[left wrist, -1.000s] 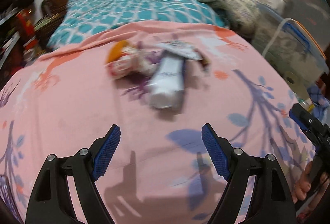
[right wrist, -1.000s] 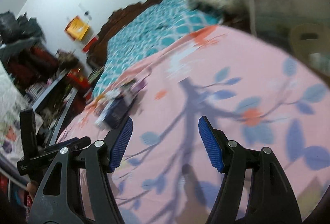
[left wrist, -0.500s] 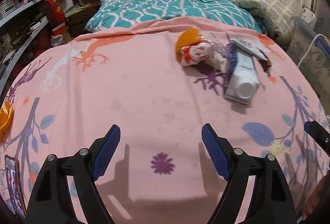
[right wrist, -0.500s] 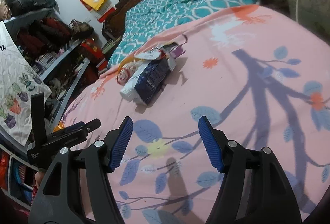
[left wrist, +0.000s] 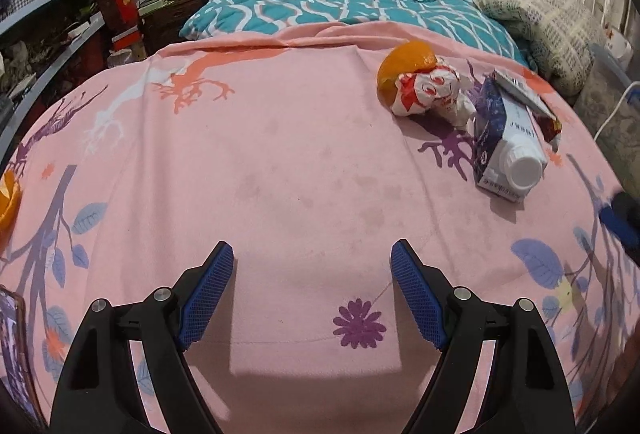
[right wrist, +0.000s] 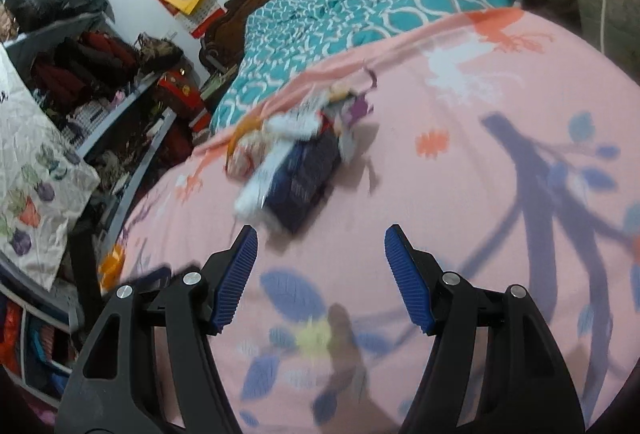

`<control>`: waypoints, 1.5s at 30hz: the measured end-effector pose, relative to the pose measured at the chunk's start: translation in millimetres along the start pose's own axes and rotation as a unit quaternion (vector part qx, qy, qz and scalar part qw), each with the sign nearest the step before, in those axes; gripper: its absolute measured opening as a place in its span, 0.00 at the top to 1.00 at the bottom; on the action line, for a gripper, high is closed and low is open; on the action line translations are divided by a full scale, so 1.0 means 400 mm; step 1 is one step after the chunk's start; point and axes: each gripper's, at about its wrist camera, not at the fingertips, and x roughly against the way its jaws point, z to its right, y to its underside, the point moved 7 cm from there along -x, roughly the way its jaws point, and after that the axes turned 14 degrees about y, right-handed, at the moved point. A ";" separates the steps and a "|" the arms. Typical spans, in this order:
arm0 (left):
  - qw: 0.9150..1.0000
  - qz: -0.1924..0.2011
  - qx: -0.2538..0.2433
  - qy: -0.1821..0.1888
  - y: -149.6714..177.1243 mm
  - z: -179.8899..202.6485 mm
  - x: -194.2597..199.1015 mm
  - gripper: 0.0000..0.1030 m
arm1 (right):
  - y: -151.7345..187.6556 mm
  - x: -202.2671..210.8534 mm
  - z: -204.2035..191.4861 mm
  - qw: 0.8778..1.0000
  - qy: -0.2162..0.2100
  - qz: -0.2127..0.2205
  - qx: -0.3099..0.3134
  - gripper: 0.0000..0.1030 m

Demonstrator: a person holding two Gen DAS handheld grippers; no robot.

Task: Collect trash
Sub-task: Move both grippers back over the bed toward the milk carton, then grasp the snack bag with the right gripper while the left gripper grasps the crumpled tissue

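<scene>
Trash pile: carton [left wrist: 505, 150], crumpled wrapper [left wrist: 430, 90], orange peel [left wrist: 404, 64], touching, near the pink blanket's [left wrist: 260, 162] far right edge. Carton's long axis points toward right gripper [right wrist: 320, 262], nearer, jaws open, empty. Left gripper [left wrist: 312, 286] open, empty, farther.

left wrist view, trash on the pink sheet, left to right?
Orange peel at the left edge → orange peel by the pile → crumpled red-and-white wrapper → milk carton lying on its side. The flat wrapper lying across the carton overlaps it, so it is left out.
</scene>
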 end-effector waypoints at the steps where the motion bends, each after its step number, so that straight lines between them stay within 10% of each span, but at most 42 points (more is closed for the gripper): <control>1: 1.000 0.000 0.002 0.004 0.001 0.000 -0.001 0.24 | -0.025 -0.010 0.001 1.000 -0.002 0.004 -0.004 0.34; 17: 0.998 0.034 0.029 0.051 -0.010 -0.015 0.026 0.24 | -0.307 -0.377 -0.036 0.994 -0.029 -0.089 -0.047 0.34; 25: 0.995 0.055 0.051 0.065 -0.017 -0.034 0.044 0.24 | -0.234 -0.456 -0.204 0.984 -0.073 -0.152 0.061 0.43; 36: 0.981 0.070 0.127 0.127 -0.013 -0.109 0.082 0.24 | 0.027 -0.255 -0.400 0.919 -0.210 -0.209 0.261 0.44; 45: 0.978 0.055 0.108 0.172 -0.071 -0.056 0.087 0.17 | -0.017 -0.099 -0.200 0.968 -0.202 -0.101 0.114 0.30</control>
